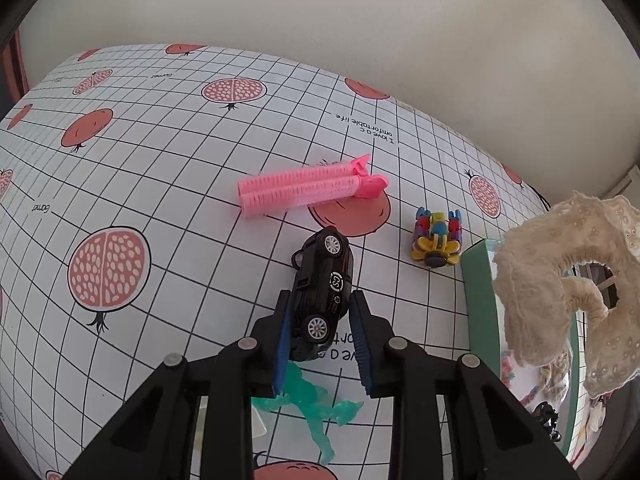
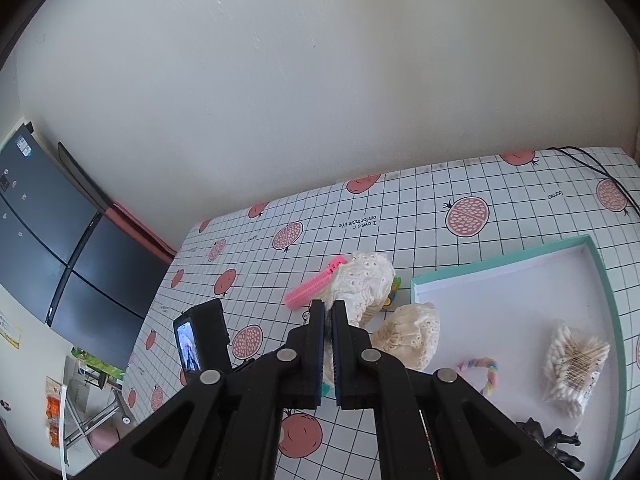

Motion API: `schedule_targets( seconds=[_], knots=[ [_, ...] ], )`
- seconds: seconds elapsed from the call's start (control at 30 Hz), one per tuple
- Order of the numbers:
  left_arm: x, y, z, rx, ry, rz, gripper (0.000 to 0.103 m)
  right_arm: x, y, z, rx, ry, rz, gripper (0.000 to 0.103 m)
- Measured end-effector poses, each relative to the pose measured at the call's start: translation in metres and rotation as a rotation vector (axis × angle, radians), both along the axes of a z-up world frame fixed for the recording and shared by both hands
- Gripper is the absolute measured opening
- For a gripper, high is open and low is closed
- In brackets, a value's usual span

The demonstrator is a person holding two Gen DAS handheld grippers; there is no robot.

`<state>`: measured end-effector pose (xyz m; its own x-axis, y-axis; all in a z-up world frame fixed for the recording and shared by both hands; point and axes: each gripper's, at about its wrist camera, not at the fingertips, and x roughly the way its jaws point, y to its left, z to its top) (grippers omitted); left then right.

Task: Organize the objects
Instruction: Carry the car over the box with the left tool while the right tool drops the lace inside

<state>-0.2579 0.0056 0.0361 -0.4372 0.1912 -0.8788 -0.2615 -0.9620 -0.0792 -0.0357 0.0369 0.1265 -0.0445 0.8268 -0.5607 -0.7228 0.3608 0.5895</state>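
My left gripper (image 1: 320, 312) has its jaws around a black toy car (image 1: 323, 286) lying on its side on the checked tablecloth; the blue pads (image 1: 282, 344) sit beside it, and contact is unclear. My right gripper (image 2: 329, 320) is shut on a cream lace cloth (image 2: 366, 286) and holds it in the air near the teal-edged tray (image 2: 500, 308). The cloth also hangs at the right of the left wrist view (image 1: 560, 280). A pink hair clip (image 1: 308, 190), a colourful block toy (image 1: 436, 236) and a green translucent figure (image 1: 316, 404) lie on the table.
The tray holds a pack of cotton swabs (image 2: 572, 364), a pastel loop (image 2: 486, 372) and a dark animal figure (image 2: 556, 440). A black phone-like device (image 2: 202, 338) stands on the table at left. A cable (image 2: 600, 172) runs at the far right. A wall stands behind the table.
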Motion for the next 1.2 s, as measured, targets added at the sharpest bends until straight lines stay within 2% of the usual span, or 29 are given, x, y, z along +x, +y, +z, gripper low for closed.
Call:
schedule_targets(
  seconds=[0.23, 0.6, 0.7, 0.87, 1.2],
  knots=[
    [-0.003, -0.004, 0.001, 0.004, 0.017, 0.027, 0.027, 0.012, -0.013, 0.001, 0.011, 0.004, -0.023, 0.004],
    [-0.001, 0.000, 0.022, 0.022, 0.065, 0.036, 0.020, 0.039, -0.043, 0.003, 0.022, -0.001, -0.084, 0.004],
    [0.005, 0.006, 0.041, 0.055, 0.108, 0.018, 0.017, 0.049, -0.051, 0.001, 0.021, 0.004, -0.107, 0.004],
    [0.018, 0.023, 0.066, 0.092, 0.174, -0.027, 0.017, 0.064, -0.066, -0.003, -0.001, -0.011, -0.156, 0.004],
    [0.042, 0.074, 0.078, 0.170, 0.187, -0.129, 0.017, 0.090, -0.089, -0.015, -0.040, -0.026, -0.226, 0.004]
  ],
)
